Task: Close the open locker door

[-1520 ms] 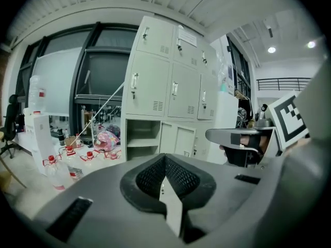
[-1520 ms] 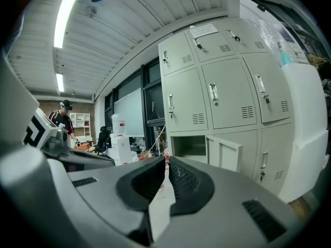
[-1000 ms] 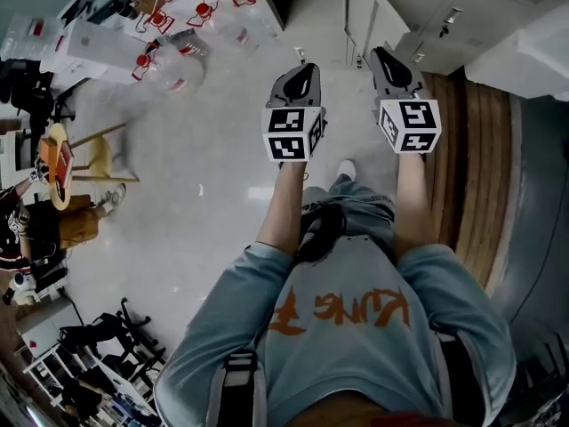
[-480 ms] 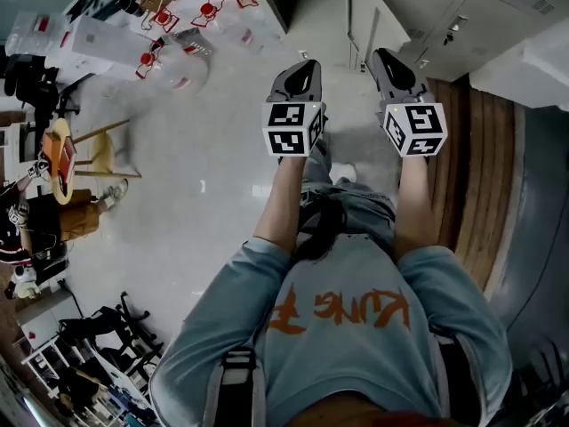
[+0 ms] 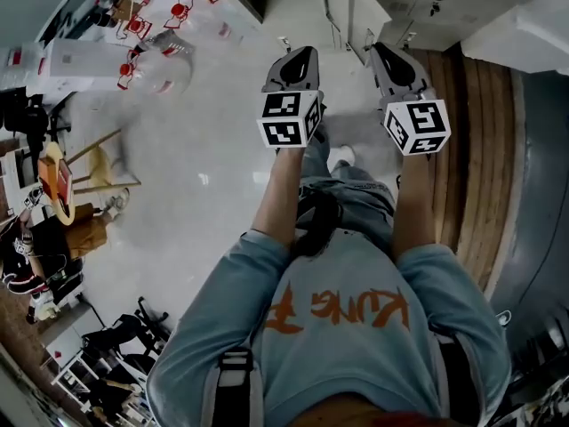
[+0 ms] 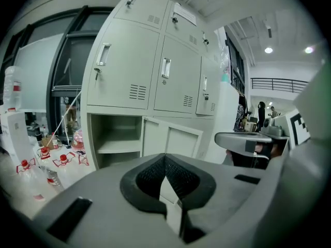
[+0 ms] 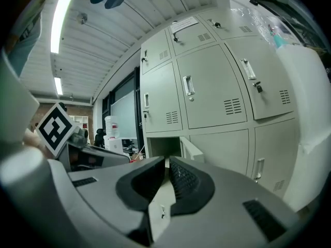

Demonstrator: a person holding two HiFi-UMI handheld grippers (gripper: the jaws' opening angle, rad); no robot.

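Note:
A bank of pale grey lockers [image 6: 155,71] stands ahead of me. One lower compartment [image 6: 115,138] is open, and its door [image 6: 170,137] is swung out toward me. The right gripper view has the same door [image 7: 192,151] just beyond the jaw tips. My left gripper [image 5: 298,64] and right gripper [image 5: 385,59] are held side by side above the floor, pointing at the lockers. Both are short of the door and touch nothing. Each gripper is shut, with pads meeting at the tips and nothing between them [image 6: 165,160] [image 7: 166,163].
A table with clear bottles and red-capped items [image 5: 147,34] stands at the left of the lockers. A stool and chair [image 5: 93,163] are further left. A wooden strip [image 5: 480,140] runs along the right, under a white block [image 5: 524,29]. The person's legs and shoe [image 5: 342,157] are below the grippers.
The person has stepped forward, so the lockers and the open door have come nearer. Both grippers stay level, side by side, and shut.

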